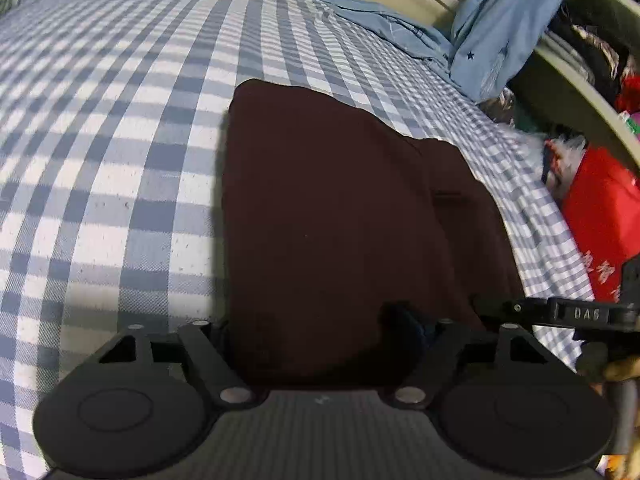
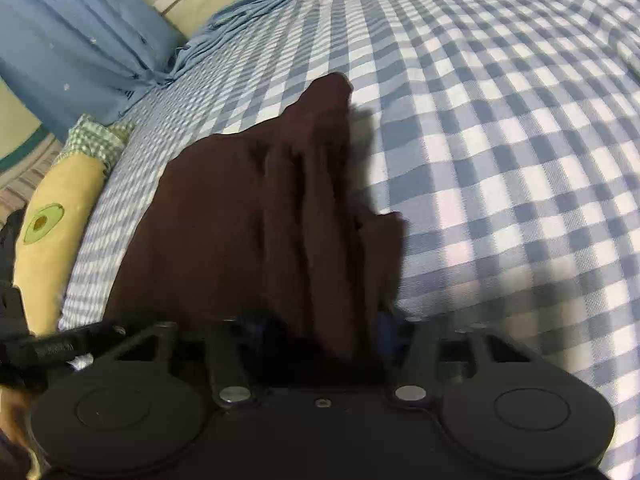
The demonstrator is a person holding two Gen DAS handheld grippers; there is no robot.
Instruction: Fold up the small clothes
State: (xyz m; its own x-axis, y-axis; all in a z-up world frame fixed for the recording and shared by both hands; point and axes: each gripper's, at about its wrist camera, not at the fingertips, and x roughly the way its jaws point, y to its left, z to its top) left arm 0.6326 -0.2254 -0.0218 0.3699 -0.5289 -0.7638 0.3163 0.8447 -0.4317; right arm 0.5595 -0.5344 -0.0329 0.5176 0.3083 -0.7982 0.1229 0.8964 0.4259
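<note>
The dark maroon garment (image 1: 328,220) lies on the bed, on a sheet with blue and white checks (image 1: 120,160), close to the bed's edge. In the left wrist view it is mostly flat, with one seam or small fold on its right part. In the right wrist view the same garment (image 2: 240,220) is gathered into several long pleats that run toward the camera.

My right tongs (image 2: 320,328) are clenched on this pleated near edge: the cloth fills the whole gap between the two fingers, and the blue pads (image 2: 384,332) press against it. My left tongs (image 1: 320,328) stand over the near edge of the flat part, with the cloth between the fingers. I cannot tell if the pads already squeeze it or are only beside it.

Further out, a light blue cloth with small stars (image 1: 500,20) hangs at the bed's far side and spreads a little onto the sheet. Beside the bed I see a yellow pillow with an avocado picture (image 2: 52,220) and a red bag or cloth (image 1: 600,208) among other dark things that are too blurred to name.
</note>
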